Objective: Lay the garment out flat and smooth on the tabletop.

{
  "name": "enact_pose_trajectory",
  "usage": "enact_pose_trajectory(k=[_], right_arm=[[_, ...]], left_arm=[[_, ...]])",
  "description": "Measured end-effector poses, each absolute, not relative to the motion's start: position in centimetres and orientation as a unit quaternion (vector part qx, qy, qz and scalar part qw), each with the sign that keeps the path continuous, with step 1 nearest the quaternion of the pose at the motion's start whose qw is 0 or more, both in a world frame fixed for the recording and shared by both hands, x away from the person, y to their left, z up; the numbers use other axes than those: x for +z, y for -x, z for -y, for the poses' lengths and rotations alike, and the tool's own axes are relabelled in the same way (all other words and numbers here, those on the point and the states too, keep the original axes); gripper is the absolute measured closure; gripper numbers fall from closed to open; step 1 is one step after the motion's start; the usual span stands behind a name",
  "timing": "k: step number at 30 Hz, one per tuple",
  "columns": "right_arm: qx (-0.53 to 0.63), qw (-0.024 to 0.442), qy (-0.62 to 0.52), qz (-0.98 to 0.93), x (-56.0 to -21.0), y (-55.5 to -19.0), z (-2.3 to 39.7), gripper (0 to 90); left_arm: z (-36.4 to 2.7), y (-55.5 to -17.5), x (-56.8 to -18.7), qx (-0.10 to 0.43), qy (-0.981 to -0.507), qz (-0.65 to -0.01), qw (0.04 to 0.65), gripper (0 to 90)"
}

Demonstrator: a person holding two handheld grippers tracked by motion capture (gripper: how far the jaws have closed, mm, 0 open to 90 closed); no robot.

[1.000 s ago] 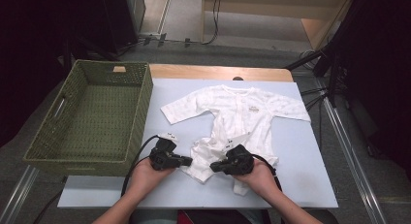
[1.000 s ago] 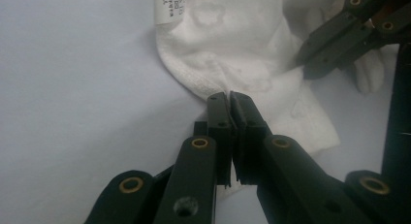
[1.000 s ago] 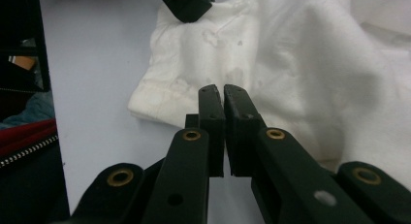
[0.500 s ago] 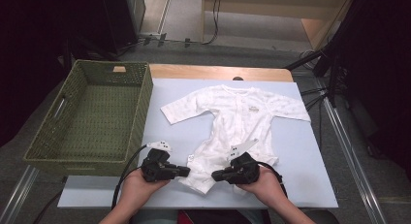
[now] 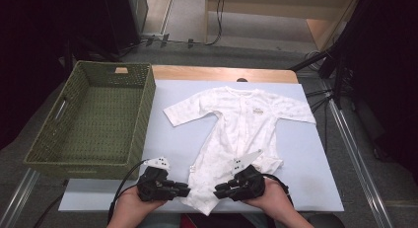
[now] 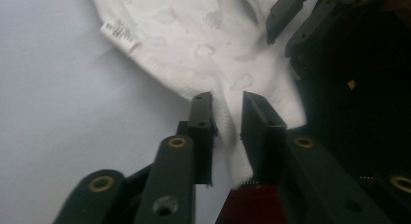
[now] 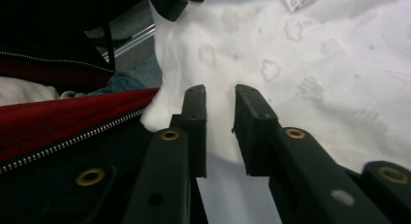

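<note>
A white baby onesie (image 5: 236,124) lies spread flat on the pale blue table (image 5: 305,159), its leg end at the near edge. My left gripper (image 5: 185,190) lies level at the left of that leg end, my right gripper (image 5: 219,192) at the right, tips facing each other. Both pairs of jaws have just been opening. In the left gripper view the left gripper (image 6: 227,100) stands a little apart with the onesie's (image 6: 194,40) hem loose in the gap. In the right gripper view the right gripper (image 7: 219,90) is likewise parted over the onesie (image 7: 315,64).
A green woven basket (image 5: 148,109) stands along the table's left side, with nothing in it. The person's red zipped jacket (image 7: 58,122) lies just past the near table edge. A wooden strip (image 5: 222,74) runs along the table's far edge. Cables trail from both grippers.
Both hands drew back toward the near edge, pulling the bunched lower part of the onesie out flat. Both pairs of jaws, shut on the fabric before, now stand parted.
</note>
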State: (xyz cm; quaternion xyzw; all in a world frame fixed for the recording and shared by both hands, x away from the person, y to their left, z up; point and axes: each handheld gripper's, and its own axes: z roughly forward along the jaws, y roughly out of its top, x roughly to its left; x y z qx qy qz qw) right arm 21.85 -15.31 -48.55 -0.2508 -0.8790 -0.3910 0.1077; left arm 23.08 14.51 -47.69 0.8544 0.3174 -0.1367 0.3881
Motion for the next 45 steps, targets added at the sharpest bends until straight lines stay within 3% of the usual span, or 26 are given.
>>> enact_pose_trajectory(k=[1, 4, 18, 45], right_arm=[[-0.395, 0.105, 0.253, 0.877, -48.5, -21.9, 15.4, 60.0], [-0.403, 0.094, 0.258, 0.873, -48.4, -22.4, 15.8, 53.1], [-0.411, 0.067, 0.292, 0.861, -48.4, -23.2, 18.4, 39.7], [-0.412, 0.006, 0.378, 0.829, -48.0, -22.5, 25.2, 38.5]], left_arm=[[-14.6, -23.2, -47.7, -0.137, -0.850, -0.322, 0.394, 66.6], [-14.8, -23.6, -47.8, -0.130, -0.849, -0.327, 0.394, 61.4], [-13.9, -24.8, -48.0, -0.105, -0.847, -0.325, 0.408, 39.1], [-10.6, -27.1, -48.0, -0.102, -0.862, -0.281, 0.410, 36.3]])
